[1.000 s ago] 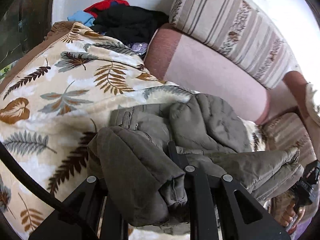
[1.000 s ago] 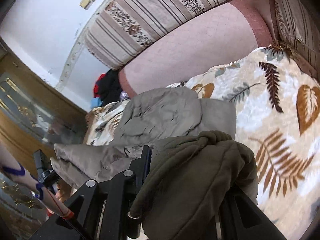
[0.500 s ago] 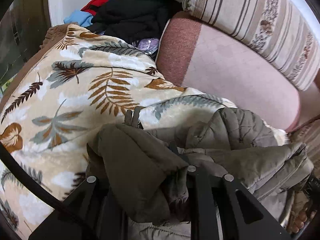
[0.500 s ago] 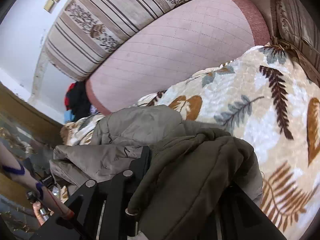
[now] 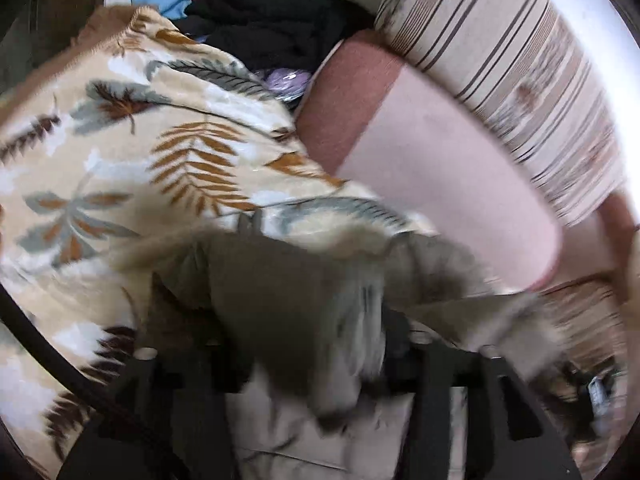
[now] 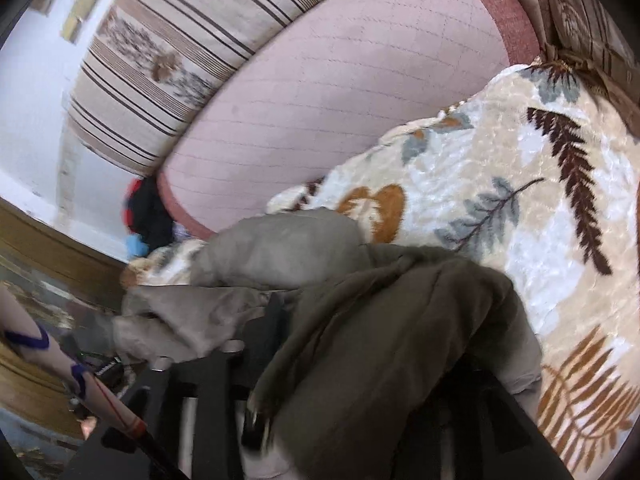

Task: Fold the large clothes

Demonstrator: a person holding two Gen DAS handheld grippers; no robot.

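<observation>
Since a second ago the olive jacket has been carried down onto the leaf-print blanket on the sofa, and both claws have just been opening. Fabric is draped between the spread jaws of the left claw and right claw, apparently no longer pinched. Snagged cloth could get dragged on withdrawal, so the fold might be undone, tbh.

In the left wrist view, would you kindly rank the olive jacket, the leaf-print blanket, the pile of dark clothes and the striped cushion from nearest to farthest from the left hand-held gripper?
1. Olive jacket: draped across the left hand-held gripper, whose jaws have just been opening.
2. Leaf-print blanket: underneath, spreading left.
3. Pile of dark clothes, top centre, and striped cushion, top right: too close to call.
</observation>
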